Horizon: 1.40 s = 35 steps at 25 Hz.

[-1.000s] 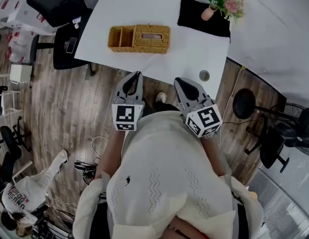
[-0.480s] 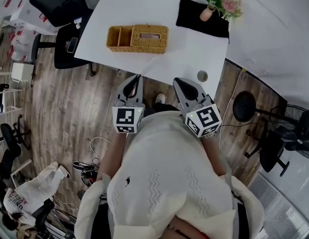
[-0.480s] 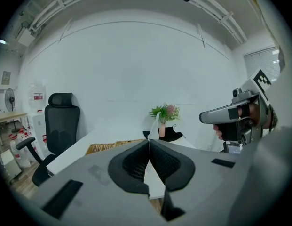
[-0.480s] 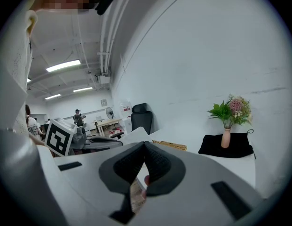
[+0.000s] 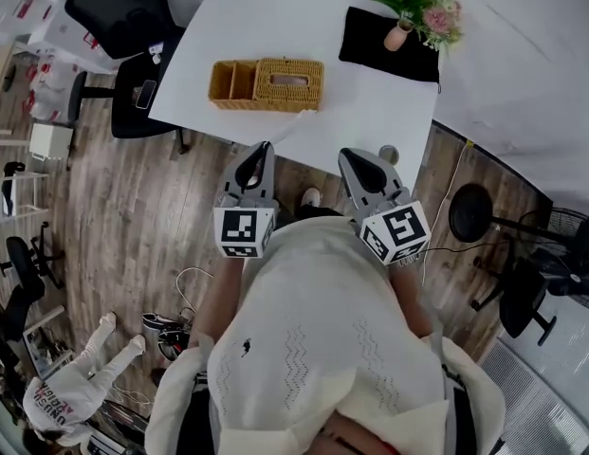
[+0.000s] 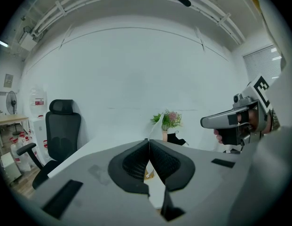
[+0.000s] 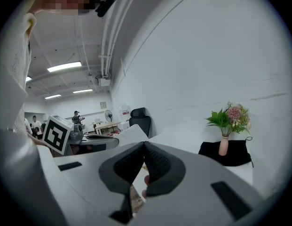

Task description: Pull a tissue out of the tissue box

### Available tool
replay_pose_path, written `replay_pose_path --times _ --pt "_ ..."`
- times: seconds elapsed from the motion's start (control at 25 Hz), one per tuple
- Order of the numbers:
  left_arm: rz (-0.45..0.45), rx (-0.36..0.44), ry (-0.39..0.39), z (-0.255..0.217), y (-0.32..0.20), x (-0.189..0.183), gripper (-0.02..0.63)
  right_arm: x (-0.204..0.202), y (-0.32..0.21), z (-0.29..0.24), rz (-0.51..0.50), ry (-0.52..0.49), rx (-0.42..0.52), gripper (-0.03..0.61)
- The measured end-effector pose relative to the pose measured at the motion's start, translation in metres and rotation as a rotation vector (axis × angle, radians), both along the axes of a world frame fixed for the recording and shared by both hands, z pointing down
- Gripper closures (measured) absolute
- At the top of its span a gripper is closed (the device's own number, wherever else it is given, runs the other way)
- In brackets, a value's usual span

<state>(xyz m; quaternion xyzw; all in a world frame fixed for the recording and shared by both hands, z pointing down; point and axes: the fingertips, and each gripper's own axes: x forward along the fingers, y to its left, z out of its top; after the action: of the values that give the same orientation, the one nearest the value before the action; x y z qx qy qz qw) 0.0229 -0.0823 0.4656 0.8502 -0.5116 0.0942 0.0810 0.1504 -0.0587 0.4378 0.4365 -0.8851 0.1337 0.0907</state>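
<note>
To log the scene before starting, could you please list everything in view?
Table: one, white, top centre.
Tissue box: one, wicker, near the table's front edge.
Tray: one, wicker, against the box's left end.
Cloth: one, black, far side of the table.
Vase: one, pink, on the cloth, holding flowers.
Chairs: several, black, around the table.
Left tool: grey, shut, empty.
Right tool: grey, shut, empty.

White desk, surface load.
Wicker tissue box near one corner, with an open wicker tray touching its end; black cloth well apart, bearing a flower vase.
</note>
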Motion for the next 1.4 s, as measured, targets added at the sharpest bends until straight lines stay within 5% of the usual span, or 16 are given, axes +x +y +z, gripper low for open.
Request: replay_pose_path --times 1.4 --pt "-0.123 0.127 0.134 -0.111 -0.027 -0.039 0.601 0.0 -0.032 -0.109 0.025 -0.043 0.2 0.577"
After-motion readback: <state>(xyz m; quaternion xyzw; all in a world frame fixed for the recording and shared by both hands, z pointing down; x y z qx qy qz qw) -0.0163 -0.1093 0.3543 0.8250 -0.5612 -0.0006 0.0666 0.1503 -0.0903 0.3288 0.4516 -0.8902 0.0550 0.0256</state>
